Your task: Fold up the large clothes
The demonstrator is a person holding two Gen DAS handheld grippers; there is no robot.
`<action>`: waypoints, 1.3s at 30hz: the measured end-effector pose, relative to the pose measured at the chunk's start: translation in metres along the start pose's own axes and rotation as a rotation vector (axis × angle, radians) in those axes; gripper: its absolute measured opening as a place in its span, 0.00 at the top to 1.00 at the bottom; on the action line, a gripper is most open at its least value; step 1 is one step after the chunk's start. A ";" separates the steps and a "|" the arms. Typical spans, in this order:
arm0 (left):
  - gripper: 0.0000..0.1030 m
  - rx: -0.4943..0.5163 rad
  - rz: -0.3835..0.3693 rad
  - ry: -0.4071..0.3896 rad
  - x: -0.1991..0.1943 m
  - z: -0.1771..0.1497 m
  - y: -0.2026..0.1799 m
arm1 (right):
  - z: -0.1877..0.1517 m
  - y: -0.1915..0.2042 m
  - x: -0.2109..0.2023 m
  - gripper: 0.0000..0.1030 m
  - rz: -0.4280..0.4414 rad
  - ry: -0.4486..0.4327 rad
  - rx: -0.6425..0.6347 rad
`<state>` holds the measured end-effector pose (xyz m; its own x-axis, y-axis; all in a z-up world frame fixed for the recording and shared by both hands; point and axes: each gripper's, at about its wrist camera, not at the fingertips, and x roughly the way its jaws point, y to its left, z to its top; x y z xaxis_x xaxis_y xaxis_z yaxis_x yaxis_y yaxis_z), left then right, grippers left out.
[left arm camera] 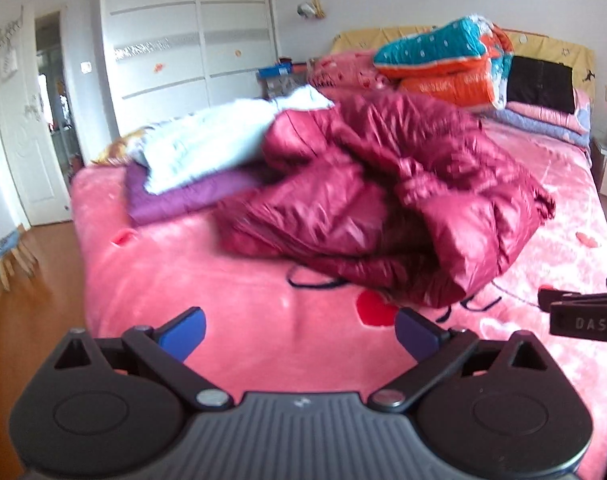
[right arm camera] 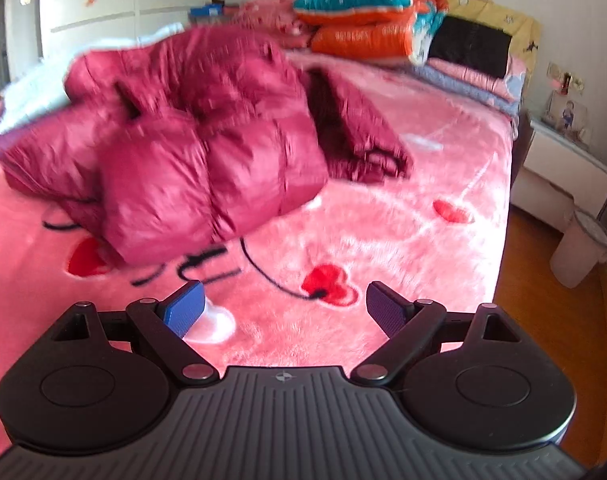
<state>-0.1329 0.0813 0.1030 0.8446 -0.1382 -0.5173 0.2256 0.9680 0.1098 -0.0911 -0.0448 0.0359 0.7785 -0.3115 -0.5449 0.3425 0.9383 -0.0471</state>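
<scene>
A dark red puffy jacket [left arm camera: 379, 196] lies crumpled in a heap on the pink bed [left arm camera: 263, 288], blurred in both views. In the right wrist view the jacket [right arm camera: 191, 152] fills the left middle, with a flap trailing to its right. My left gripper [left arm camera: 299, 334] is open above the blanket, short of the jacket's near edge, nothing between its fingers. My right gripper [right arm camera: 285, 308] is also open and empty, hovering over the blanket [right arm camera: 383, 216] to the right of the jacket. The right gripper's tip [left arm camera: 583, 314] shows at the left wrist view's right edge.
Folded white and purple clothes [left arm camera: 207, 160] are stacked left of the jacket. Teal and orange quilts [left arm camera: 447, 64] and a black pillow [left arm camera: 541, 84] sit at the headboard. A white wardrobe [left arm camera: 183, 48] and door stand left; a nightstand [right arm camera: 563, 160] and bin [right arm camera: 579, 248] stand right on wooden floor.
</scene>
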 end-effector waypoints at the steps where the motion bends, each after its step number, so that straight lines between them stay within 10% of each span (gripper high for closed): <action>1: 0.02 0.001 0.008 -0.008 -0.007 0.004 0.002 | 0.005 0.002 -0.007 0.00 0.003 -0.015 -0.004; 23: 0.01 -0.030 0.148 -0.175 -0.119 0.048 0.053 | 0.073 0.044 -0.170 0.00 0.142 -0.185 -0.089; 39: 0.01 -0.061 0.205 -0.197 -0.135 0.045 0.077 | 0.089 0.072 -0.209 0.00 0.210 -0.270 -0.120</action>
<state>-0.2078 0.1647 0.2192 0.9489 0.0291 -0.3142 0.0163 0.9899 0.1410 -0.1825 0.0746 0.2211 0.9417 -0.1234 -0.3131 0.1086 0.9920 -0.0644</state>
